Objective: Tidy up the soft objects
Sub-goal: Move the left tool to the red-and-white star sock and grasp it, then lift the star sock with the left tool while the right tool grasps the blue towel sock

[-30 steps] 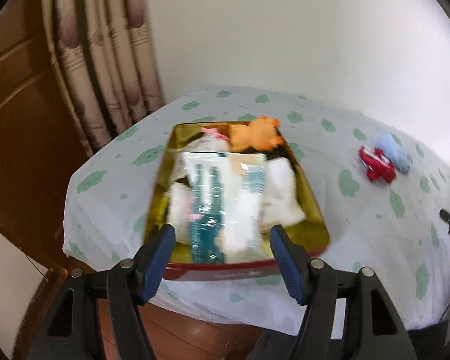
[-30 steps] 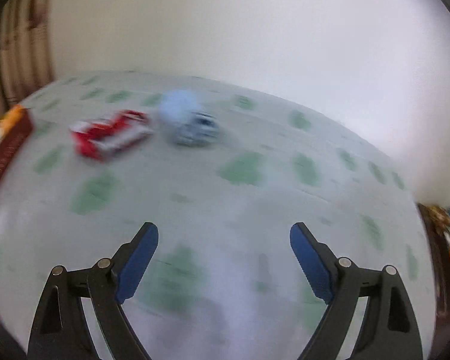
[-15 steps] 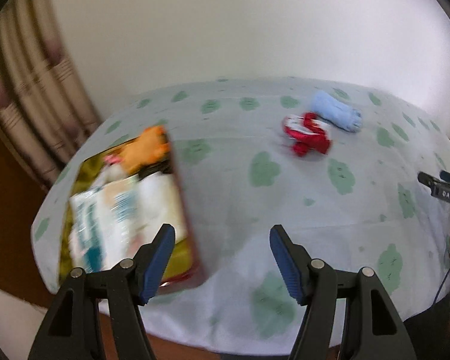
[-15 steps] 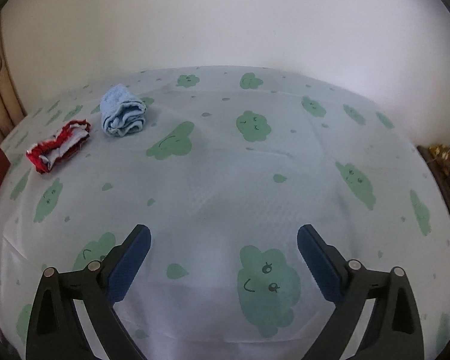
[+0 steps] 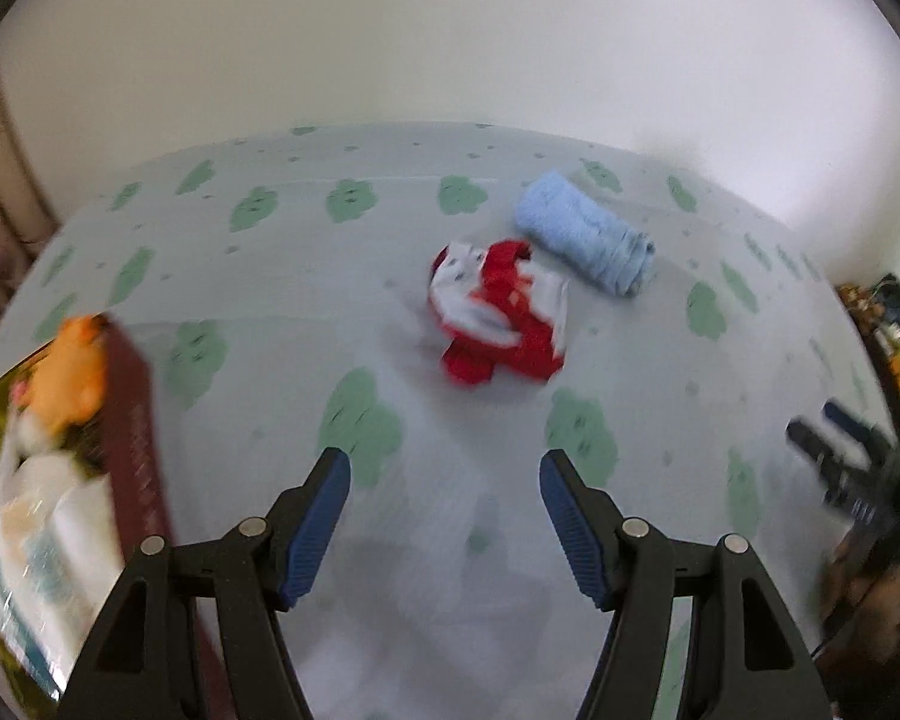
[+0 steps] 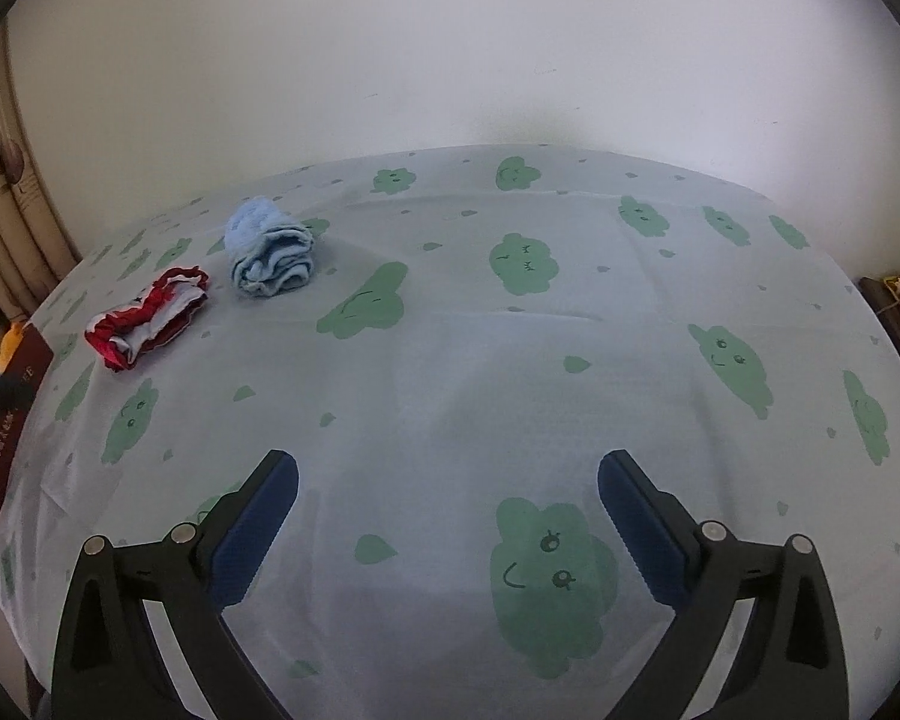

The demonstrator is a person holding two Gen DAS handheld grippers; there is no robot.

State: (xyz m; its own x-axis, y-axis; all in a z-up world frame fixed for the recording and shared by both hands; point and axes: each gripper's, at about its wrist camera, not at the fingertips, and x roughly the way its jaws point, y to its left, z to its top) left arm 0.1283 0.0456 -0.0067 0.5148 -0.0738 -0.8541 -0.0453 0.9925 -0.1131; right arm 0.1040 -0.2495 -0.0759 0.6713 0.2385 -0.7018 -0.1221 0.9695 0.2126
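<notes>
A red and white cloth (image 5: 498,312) (image 6: 147,321) lies crumpled on the cloud-print tablecloth (image 6: 510,360). A rolled light-blue towel (image 5: 588,240) (image 6: 270,252) rests just behind it. My left gripper (image 5: 444,468) hangs open a short way in front of the red cloth, nothing between its fingers. My right gripper (image 6: 447,468) is over bare cloth to the right of both items; its jaws are opening and hold nothing. A dark red tin (image 5: 141,420) (image 6: 6,420) at the left holds an orange plush (image 5: 72,372), white cloths and a packet.
A plain wall runs close behind the table. Curtains (image 6: 6,210) hang at the far left. Dark clutter (image 5: 894,312) stands past the table's right edge. The right gripper's black fingers (image 5: 840,456) show blurred at the right of the left wrist view.
The left gripper swung right from above the tin to face the red cloth and blue towel, still open. The right gripper's jaws spread wider and its view steadied.
</notes>
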